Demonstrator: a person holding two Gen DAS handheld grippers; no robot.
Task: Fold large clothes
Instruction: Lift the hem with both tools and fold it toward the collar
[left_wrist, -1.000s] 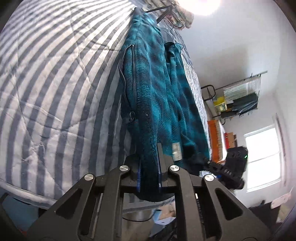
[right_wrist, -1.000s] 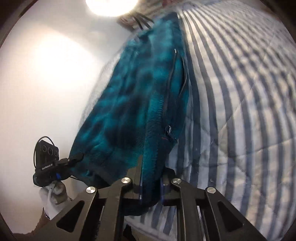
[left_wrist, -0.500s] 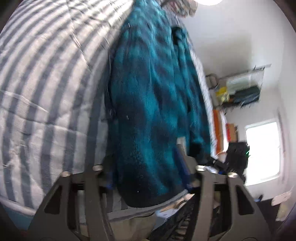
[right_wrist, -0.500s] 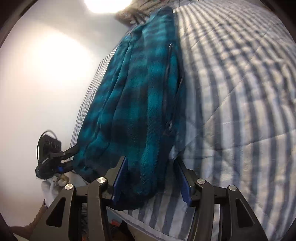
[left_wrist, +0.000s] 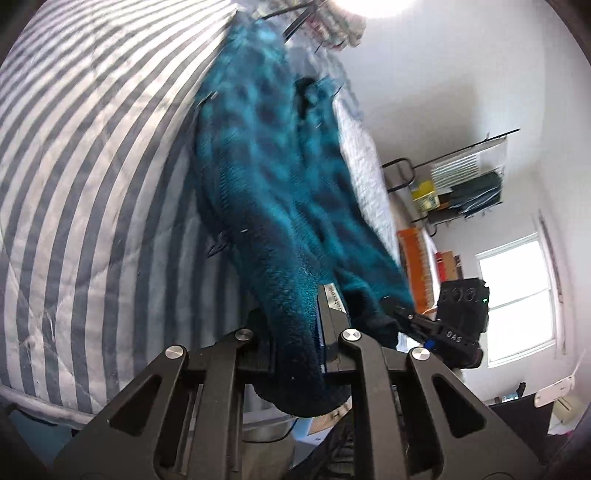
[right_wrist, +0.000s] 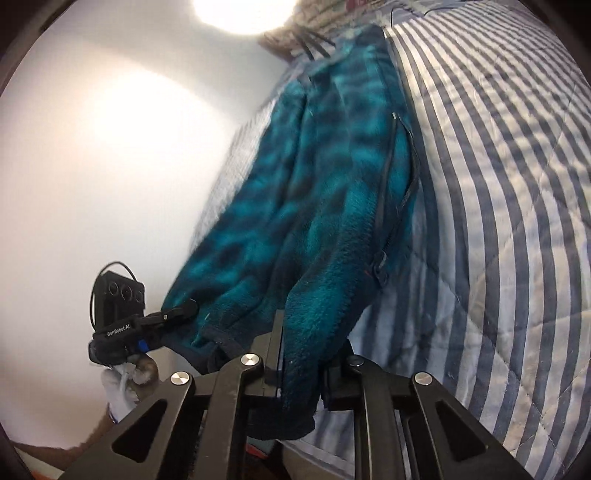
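A teal plaid fleece jacket (left_wrist: 266, 177) (right_wrist: 325, 177) with a black zipper lies lengthwise on a blue-and-white striped quilt (left_wrist: 92, 147) (right_wrist: 498, 184), and its near hem is lifted off the bed. My left gripper (left_wrist: 295, 332) is closing, its pads pinching one corner of that hem. My right gripper (right_wrist: 301, 354) is closing too, with the other hem corner squeezed between its pads. Each wrist view shows the other gripper off to the side: the right gripper (left_wrist: 454, 332) and the left gripper (right_wrist: 122, 325), both on the hem.
A wire shelf rack (left_wrist: 461, 188) with folded items, an orange box (left_wrist: 417, 258) and a bright window (left_wrist: 517, 295) stand past the bed. Black hangers (left_wrist: 303, 14) lie at the quilt's far end. A gloved hand (right_wrist: 122, 387) holds the left gripper before a white wall.
Both grippers opened wide around the hem half a second ago and have closed on the fleece again. The hem now hangs a little higher off the quilt.
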